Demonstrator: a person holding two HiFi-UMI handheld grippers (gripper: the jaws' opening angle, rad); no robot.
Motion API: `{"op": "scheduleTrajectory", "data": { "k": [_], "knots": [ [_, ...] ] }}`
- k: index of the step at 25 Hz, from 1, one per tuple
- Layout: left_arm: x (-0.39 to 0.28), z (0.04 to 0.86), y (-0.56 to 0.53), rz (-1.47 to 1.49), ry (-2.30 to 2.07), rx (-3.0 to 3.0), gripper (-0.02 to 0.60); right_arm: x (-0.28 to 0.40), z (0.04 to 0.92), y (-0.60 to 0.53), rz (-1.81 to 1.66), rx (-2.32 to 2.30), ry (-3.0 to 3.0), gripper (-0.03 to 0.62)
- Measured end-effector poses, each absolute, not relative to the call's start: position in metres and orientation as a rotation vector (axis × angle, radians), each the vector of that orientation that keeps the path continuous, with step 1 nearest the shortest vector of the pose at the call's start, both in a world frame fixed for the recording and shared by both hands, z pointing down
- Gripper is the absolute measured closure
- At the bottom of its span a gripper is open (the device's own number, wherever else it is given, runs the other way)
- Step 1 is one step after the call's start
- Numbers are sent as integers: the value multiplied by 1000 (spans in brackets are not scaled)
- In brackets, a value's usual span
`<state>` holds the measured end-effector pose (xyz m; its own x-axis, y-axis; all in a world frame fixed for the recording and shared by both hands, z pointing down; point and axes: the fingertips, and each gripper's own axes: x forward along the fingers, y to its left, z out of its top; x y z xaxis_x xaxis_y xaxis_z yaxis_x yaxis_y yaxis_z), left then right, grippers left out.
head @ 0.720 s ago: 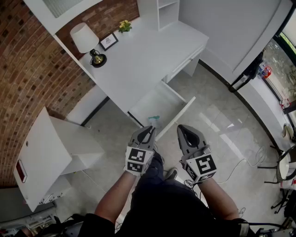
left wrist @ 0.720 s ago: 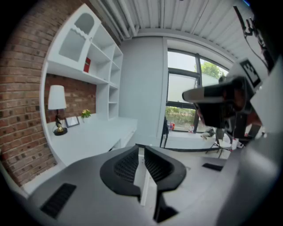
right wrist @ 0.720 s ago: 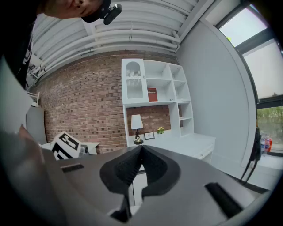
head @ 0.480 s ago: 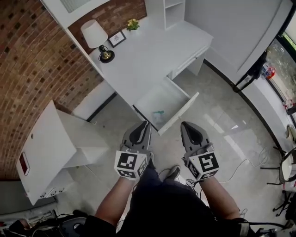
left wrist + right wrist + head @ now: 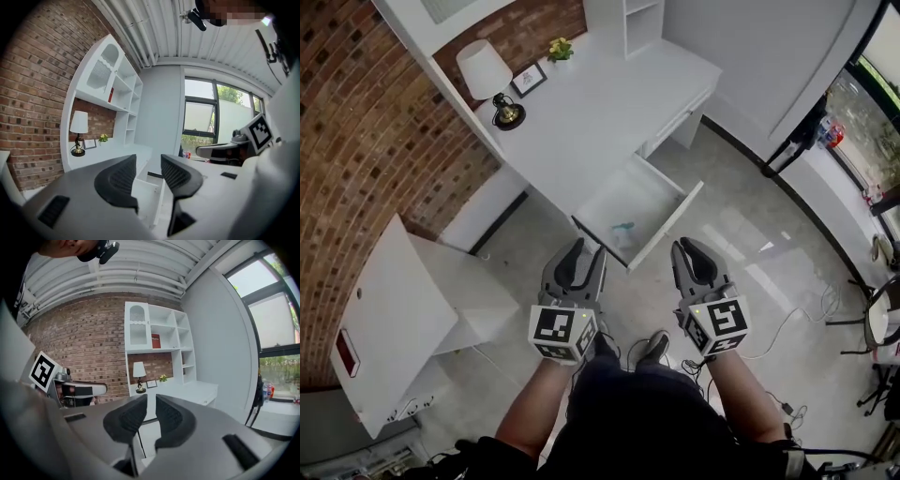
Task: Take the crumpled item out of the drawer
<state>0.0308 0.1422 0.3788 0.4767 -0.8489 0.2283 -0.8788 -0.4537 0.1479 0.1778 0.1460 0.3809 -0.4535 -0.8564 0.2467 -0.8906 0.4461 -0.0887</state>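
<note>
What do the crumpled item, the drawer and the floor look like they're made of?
Crumpled item: thin teal-tinged plastic or paper, by its rumpled shape; too small to be sure.
Drawer: white painted or laminated board, matte.
Floor: polished stone-like tile, glossy reflections.

No readable text, brand or number anywhere. Only signs are black-and-white square markers on the cubes of the left tool [image 5: 584, 251] and right tool [image 5: 691, 247]: code patterns, no letters. The red item [image 5: 155, 341] on the shelf [image 5: 159, 349] is too small to read. The framed picture [image 5: 526, 80] at the counter's [image 5: 609, 112] back edge, beside the lamp [image 5: 483, 70], is illegible.
</note>
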Motion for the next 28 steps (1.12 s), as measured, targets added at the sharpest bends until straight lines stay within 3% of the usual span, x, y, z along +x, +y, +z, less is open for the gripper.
{"op": "scheduleTrajectory", "data": {
  "k": [1, 3, 8, 13, 28],
  "knots": [
    [23, 380, 139, 173, -1472, 2484, 421, 174, 381, 143, 303, 1549, -2510, 528],
    [10, 379, 132, 155, -1456, 2497, 392, 170, 381, 136, 288, 1576, -2475, 503],
    [-26, 375, 119, 118, -1400, 2527, 387, 149, 390, 117, 348, 1627, -2407, 474],
    [-55, 389, 110, 116, -1337, 2523, 387, 126, 410, 104, 397, 1616, -2337, 465],
    [-48, 446, 73, 265, -1304, 2459, 387, 126, 529, 21, 524, 1367, -2239, 462]
  ]
}}
